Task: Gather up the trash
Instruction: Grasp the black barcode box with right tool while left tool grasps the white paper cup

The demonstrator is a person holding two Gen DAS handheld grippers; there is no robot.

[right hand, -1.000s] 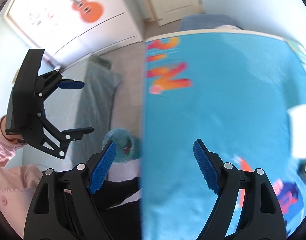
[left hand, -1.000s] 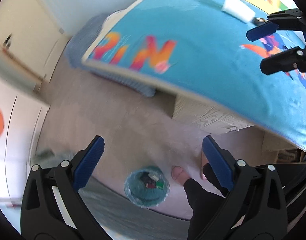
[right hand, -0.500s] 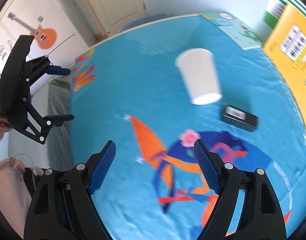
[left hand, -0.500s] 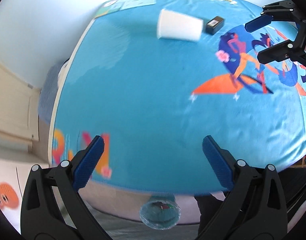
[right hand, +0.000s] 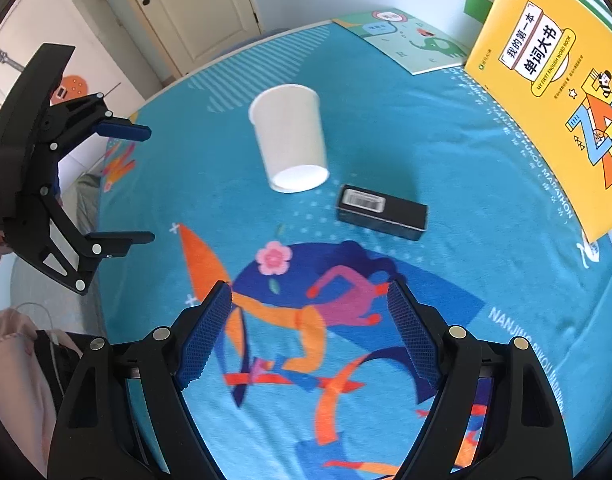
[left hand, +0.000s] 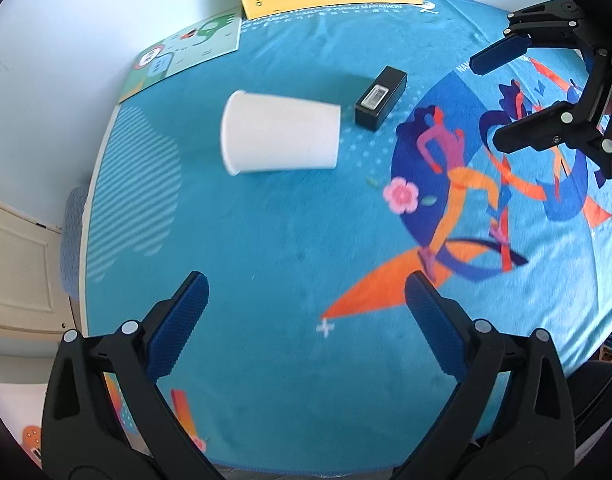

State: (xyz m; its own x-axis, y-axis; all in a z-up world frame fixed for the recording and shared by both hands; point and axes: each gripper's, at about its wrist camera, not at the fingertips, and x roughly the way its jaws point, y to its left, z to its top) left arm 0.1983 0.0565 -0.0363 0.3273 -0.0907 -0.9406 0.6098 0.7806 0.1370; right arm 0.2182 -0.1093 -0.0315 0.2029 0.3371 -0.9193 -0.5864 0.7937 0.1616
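Note:
A white paper cup (left hand: 279, 138) lies on its side on the blue printed tablecloth (left hand: 265, 240); it also shows in the right wrist view (right hand: 291, 144). A small black box (left hand: 380, 98) with a barcode label lies just beside the cup's base, seen too in the right wrist view (right hand: 382, 211). My left gripper (left hand: 306, 308) is open and empty, above the cloth short of the cup. My right gripper (right hand: 310, 320) is open and empty, over the cloth near the box. Each gripper shows in the other's view: the right (left hand: 506, 96), the left (right hand: 141, 184).
A yellow book (right hand: 554, 80) leans against the wall at the table's back, with a green booklet (left hand: 185, 52) lying flat beside it. The table's left edge (left hand: 91, 208) drops to the floor, with a door (right hand: 193, 12) and white wardrobe beyond.
Both grippers swung from the floor and the trash bin up over the table. The cup and black box are now closer and more central. Both grippers stayed open.

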